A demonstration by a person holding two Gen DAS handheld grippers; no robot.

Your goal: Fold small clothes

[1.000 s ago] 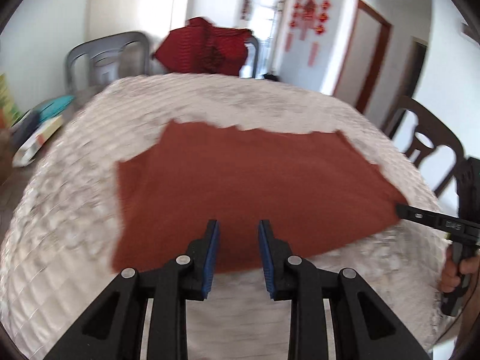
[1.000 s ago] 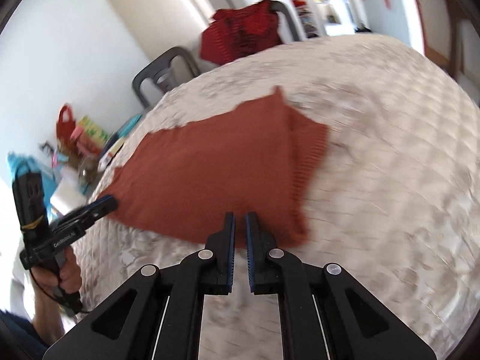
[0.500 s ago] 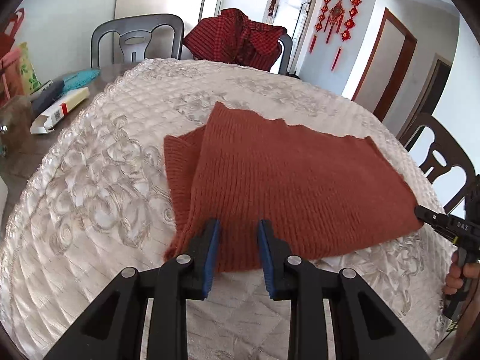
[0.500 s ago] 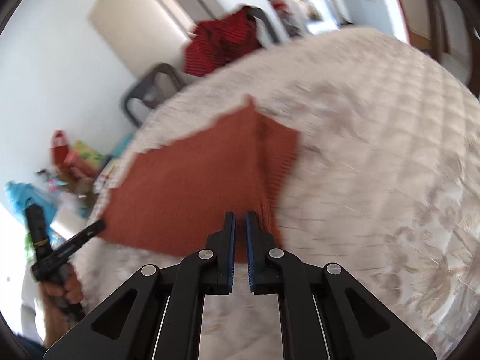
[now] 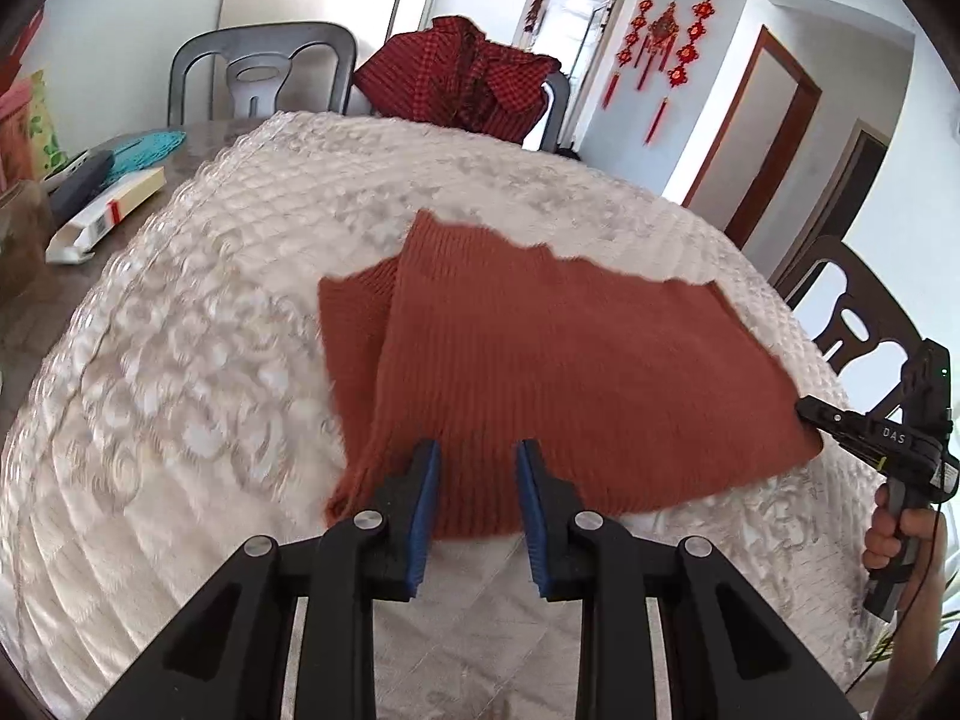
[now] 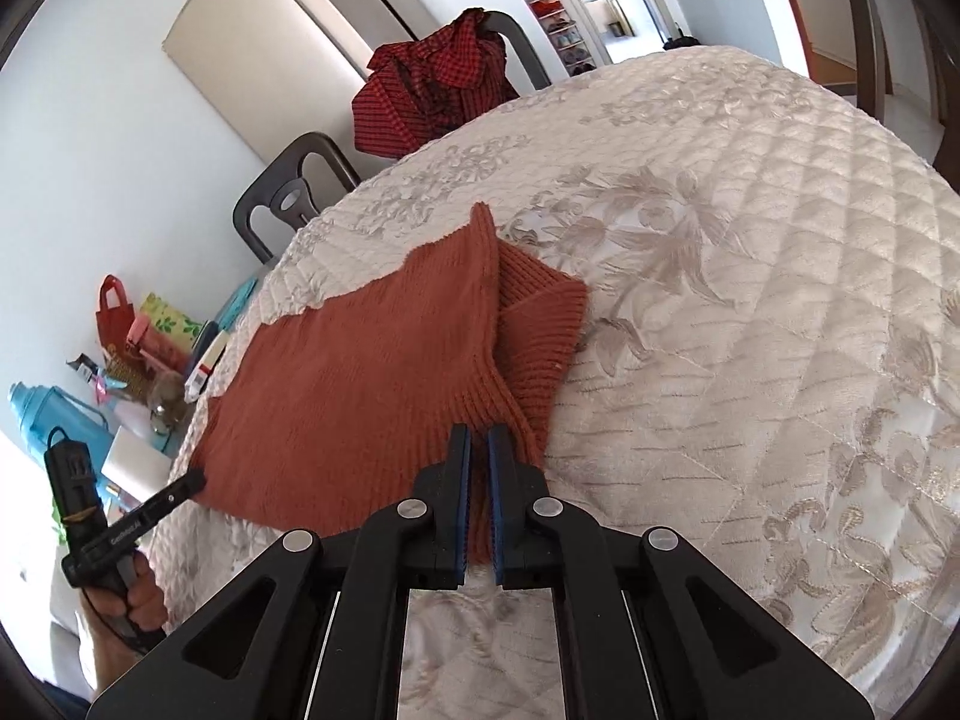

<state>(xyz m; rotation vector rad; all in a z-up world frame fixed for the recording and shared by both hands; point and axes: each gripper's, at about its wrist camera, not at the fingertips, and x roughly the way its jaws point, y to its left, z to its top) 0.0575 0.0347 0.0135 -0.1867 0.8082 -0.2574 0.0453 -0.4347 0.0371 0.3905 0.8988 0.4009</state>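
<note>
A quilted cream tablecloth (image 5: 198, 396) covers the round table, and a rust-red knitted garment (image 5: 564, 372) lies flat across its near half, long axis running side to side along the near edge, one folded sleeve showing from under its left end. Both grippers angle downward at the cloth's near edge. The left gripper (image 5: 477, 492) hovers over the garment's near left corner, blue-padded jaws parted with knit visible between them; whether the pads press it cannot be told. The right gripper (image 6: 478, 480), a hand (image 5: 900, 534) wrapped round its grip, is clenched almost shut at the garment's near right corner, the knit edge between its pads. A red checked shirt (image 5: 462, 81) drapes a chair at the far edge.
</note>
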